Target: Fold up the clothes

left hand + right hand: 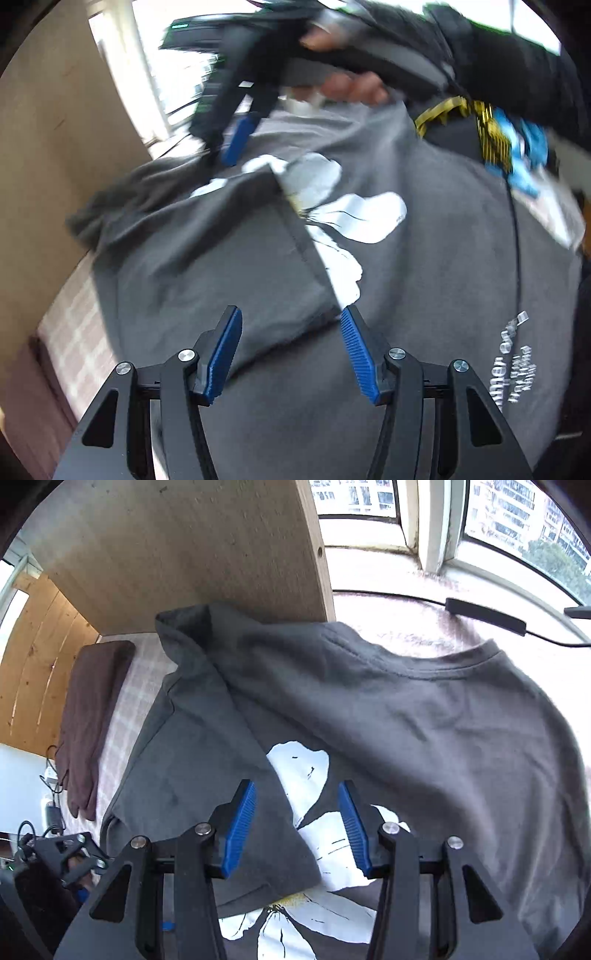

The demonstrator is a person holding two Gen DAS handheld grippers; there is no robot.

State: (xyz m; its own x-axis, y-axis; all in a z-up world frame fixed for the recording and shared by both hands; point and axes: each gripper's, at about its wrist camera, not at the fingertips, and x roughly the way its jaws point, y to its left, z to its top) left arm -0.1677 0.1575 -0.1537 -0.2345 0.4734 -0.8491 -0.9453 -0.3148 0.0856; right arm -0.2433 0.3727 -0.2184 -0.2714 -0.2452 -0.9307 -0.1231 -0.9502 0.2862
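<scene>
On the checked cloth by the window lies a grey shirt (424, 709), one side flap turned in over its white flower print (314, 834).

Soft, light knit: my guess is it will sag and crease if lifted by one point, so hems, the flap's edge or the ribbed collar (458, 664) are the better holds. Left gripper (291, 350) hovers over the flap's corner, jaws wide, holding nothing; right gripper (297, 827) likewise gapes empty above the print. Beside the shirt lie a brown cloth (92, 709) and a bare wooden board (184, 554); a black cable (487, 618) runs behind.

left tool (291, 314) agape, right tool (297, 788) agape
</scene>
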